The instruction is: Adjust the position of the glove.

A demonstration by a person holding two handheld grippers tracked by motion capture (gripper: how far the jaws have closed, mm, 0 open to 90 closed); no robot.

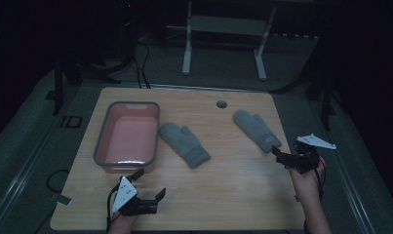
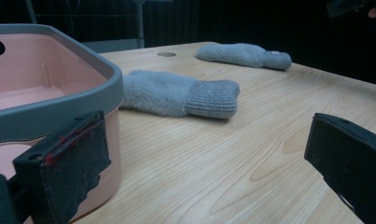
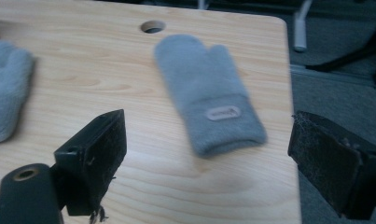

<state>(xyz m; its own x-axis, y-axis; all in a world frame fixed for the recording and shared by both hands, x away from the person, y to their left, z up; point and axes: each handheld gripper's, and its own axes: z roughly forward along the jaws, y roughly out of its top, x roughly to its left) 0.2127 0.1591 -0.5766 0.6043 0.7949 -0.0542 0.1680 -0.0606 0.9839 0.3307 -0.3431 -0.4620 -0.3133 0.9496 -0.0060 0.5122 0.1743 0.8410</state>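
Observation:
Two grey mittens lie flat on the wooden table [image 1: 233, 187]. One mitten [image 1: 184, 144] rests just right of a pink bin [image 1: 102, 141] with a grey rim; the other mitten [image 1: 257, 129] lies toward the right edge. My left gripper [image 1: 149, 183] is open at the front left, below the bin, with nothing between its jaws. In the left gripper view the bin [image 2: 59, 100] is close on the left and the nearer mitten [image 2: 176, 93] is ahead. My right gripper [image 1: 287, 150] is open at the right edge, facing the labelled mitten [image 3: 209, 88].
A round cable hole [image 1: 222, 104] sits near the table's far edge. Beyond the table stand white frame legs [image 1: 186, 53] and black cables [image 1: 141, 68] on the dark floor. The bin looks empty inside.

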